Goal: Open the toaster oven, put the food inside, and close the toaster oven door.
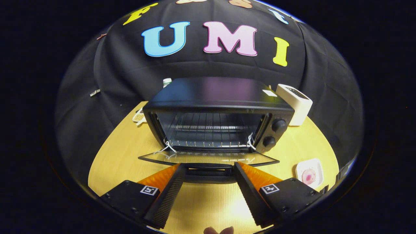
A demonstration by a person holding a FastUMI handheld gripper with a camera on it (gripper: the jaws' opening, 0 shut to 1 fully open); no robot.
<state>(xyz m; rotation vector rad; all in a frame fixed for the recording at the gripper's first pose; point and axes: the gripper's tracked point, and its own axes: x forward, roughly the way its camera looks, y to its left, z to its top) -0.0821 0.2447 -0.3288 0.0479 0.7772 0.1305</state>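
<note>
Your tool (209, 167) is open and holds nothing, low in the middle of the picture. The food (309, 175) sits on a small plate (317, 164) at lower right. Farther back, the toaster oven (217, 113) stands open, door (208, 158) down flat.

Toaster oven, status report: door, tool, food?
Tool open, empty, at the door handle. Toaster oven door down flat, rack bare. Food on its white plate beside the right finger, nothing in between.
</note>
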